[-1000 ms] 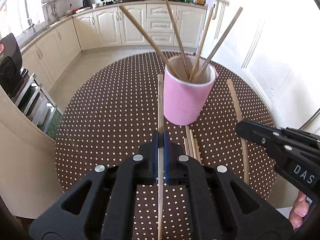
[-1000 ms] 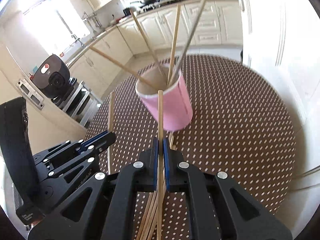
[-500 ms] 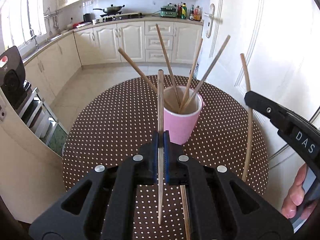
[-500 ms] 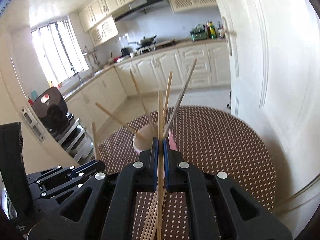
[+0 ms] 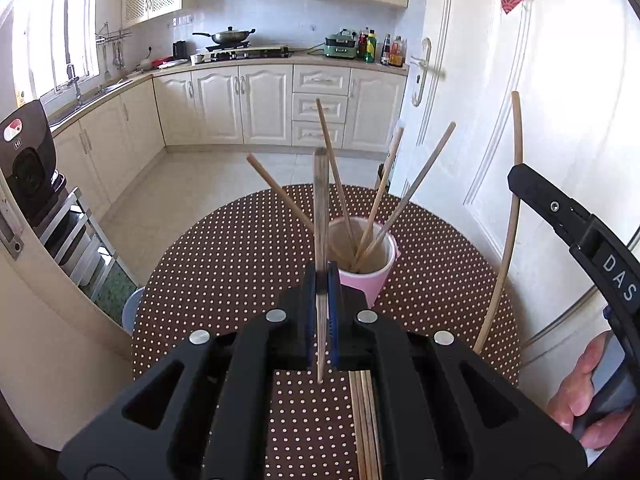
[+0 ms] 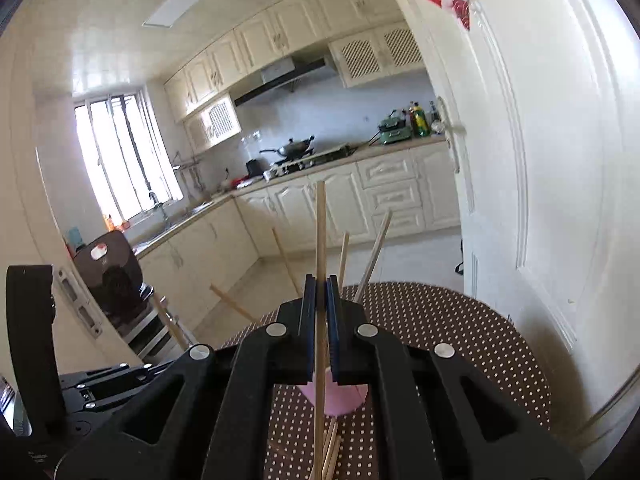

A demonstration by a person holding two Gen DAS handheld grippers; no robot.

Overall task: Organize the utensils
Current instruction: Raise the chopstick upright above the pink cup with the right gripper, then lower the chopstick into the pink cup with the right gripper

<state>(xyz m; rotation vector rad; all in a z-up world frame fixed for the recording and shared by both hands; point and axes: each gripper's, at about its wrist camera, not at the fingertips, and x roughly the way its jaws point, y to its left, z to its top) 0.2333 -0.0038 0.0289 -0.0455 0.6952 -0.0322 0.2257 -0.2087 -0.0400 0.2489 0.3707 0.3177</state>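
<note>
Looking along the left hand-held gripper (image 5: 321,286), its blue-lined jaws are clamped on a single wooden chopstick (image 5: 321,216) that stands nearly upright between them, its lower end hanging just above the tabletop (image 5: 224,264), a round surface covered in a brown white-dotted cloth. Just beyond the jaws sits a pink cup (image 5: 370,270) holding four chopsticks (image 5: 372,216) that fan outward. A bundle of loose chopsticks (image 5: 366,420) lies flat on the cloth below the gripper body. At the right edge the right hand-held gripper (image 5: 520,184) comes in, a person's fingers (image 5: 580,392) wrapped around its handle, with a pale chopstick (image 5: 510,232) rising steeply from it.

From the right wrist view, the right hand-held gripper (image 6: 321,292) is likewise closed tight on one chopstick (image 6: 320,240), held almost vertical and reaching well above the jaws. The pink cup (image 6: 340,400) shows partly beneath the jaws, the tops of its chopsticks (image 6: 376,248) poking up behind them. Loose chopsticks (image 6: 332,448) lie on the dotted tabletop (image 6: 460,340) underneath. The left hand-held gripper's black body (image 6: 104,384) sits at lower left.
</note>
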